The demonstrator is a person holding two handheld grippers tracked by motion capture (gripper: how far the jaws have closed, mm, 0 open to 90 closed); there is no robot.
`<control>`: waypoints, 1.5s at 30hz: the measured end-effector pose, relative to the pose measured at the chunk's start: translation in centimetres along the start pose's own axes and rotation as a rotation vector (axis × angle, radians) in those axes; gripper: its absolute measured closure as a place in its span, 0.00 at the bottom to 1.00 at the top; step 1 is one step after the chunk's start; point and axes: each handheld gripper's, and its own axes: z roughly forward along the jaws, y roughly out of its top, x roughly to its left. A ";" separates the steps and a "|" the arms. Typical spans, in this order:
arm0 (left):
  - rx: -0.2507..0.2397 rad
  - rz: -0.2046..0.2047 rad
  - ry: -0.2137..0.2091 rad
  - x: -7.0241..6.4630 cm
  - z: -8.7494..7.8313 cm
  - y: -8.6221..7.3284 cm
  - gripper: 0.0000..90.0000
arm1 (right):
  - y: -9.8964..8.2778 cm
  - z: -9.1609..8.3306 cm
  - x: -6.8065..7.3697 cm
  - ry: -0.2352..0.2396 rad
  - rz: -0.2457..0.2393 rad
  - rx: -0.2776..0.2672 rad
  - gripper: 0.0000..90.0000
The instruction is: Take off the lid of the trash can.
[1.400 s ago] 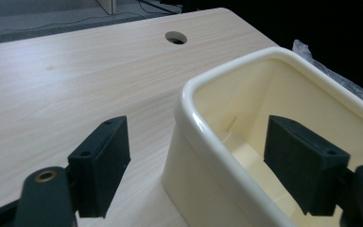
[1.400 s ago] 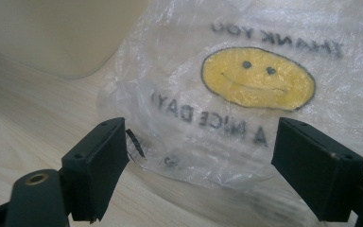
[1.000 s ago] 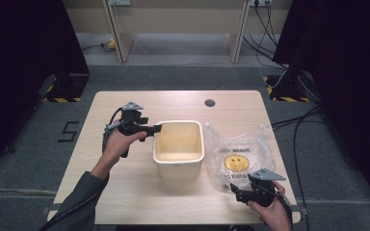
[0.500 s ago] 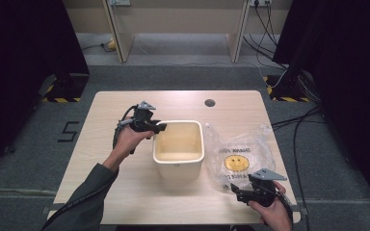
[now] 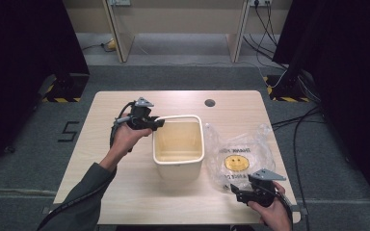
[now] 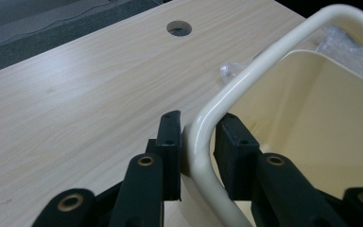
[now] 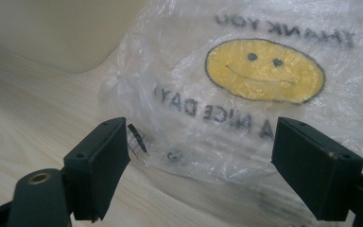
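Cream plastic bin [image 5: 178, 144], open top, rolled rim, upright mid-surface [image 5: 125, 192]. Left tool [image 6: 198, 142] jaws just closed in, pinching the bin's rim at its near-left corner. Right tool [image 7: 201, 165] spread wide, just short of a clear smiley bag [image 7: 264, 71] lying beside the bin.

A light wooden table [image 5: 125, 192] with a round cable hole [image 5: 210, 102] stands on grey carpet, with cables [image 5: 303, 125] trailing to its right.
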 end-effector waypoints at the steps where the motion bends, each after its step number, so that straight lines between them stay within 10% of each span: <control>1: 0.000 -0.011 -0.009 0.1 -0.2 0.1 0.81 | 0.0 0.0 0.0 0.000 0.000 0.001 0.22; 22: 0.003 -0.045 -0.005 4.2 -5.5 -0.8 0.84 | -0.1 0.1 -0.2 -0.004 0.008 0.007 0.22; 45: 0.034 -0.094 0.113 10.7 -10.3 -6.9 0.84 | 0.0 0.2 -0.3 -0.002 0.020 0.005 0.22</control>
